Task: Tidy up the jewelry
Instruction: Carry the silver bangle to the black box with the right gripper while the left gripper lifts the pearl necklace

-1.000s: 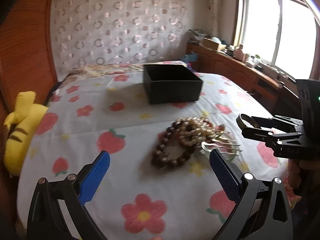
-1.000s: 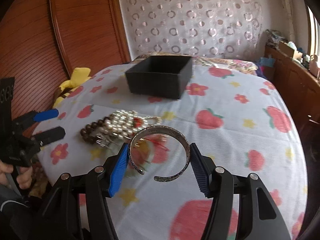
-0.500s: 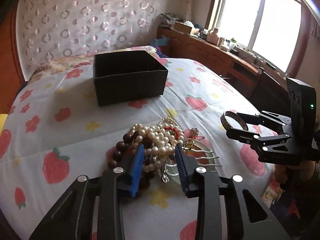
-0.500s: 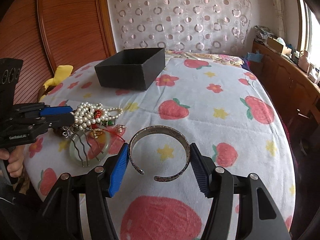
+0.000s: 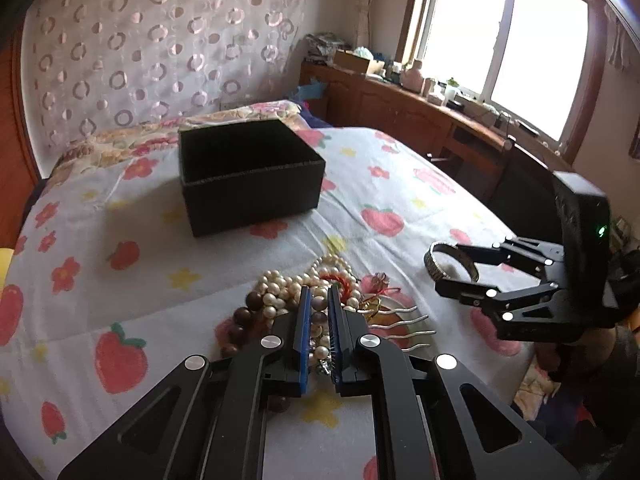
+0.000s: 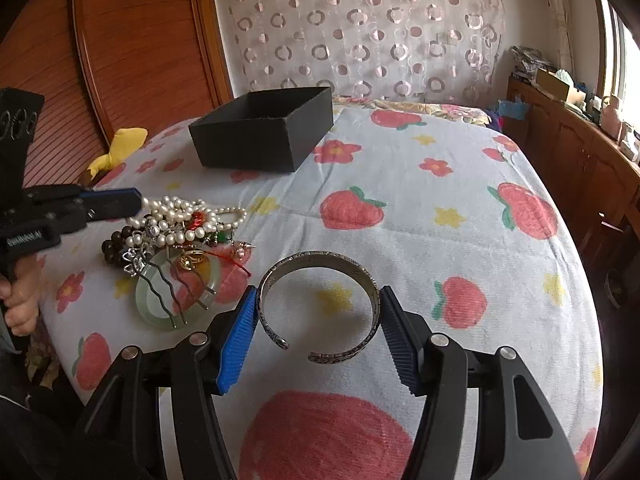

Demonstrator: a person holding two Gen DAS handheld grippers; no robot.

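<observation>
A bed [image 6: 460, 248] spread with a white sheet printed in strawberries and flowers fills this bedroom, with a circle-patterned curtain behind it and a window over a wooden counter on one side. Nearest to me, the right gripper [image 6: 318, 312] holds a silver open cuff bracelet [image 6: 320, 304] crosswise between its blue pads, clear of the sheet, exactly as it did a second ago. The change is on the left: the left gripper [image 5: 318, 304], whose jaws stood wide over the heap a second ago, has pushed in over the tangled pile of pearl strands and dark wooden beads [image 5: 296, 300], and the jaws are closing, now nearly together, with a few pearls and beads caught between the pads. I'd judge that a grab just being made, though how much of the tangle will come up with it I can't tell. Just beside the pile lie a pale green jade bangle [image 6: 176, 296] and a wavy-pronged metal hair comb [image 6: 176, 288], untouched. Farther back, well apart from the heap, the open black square box [image 5: 248, 176] waits; its inside is too dark to see into. Both hands look set to carry their pieces there.
</observation>
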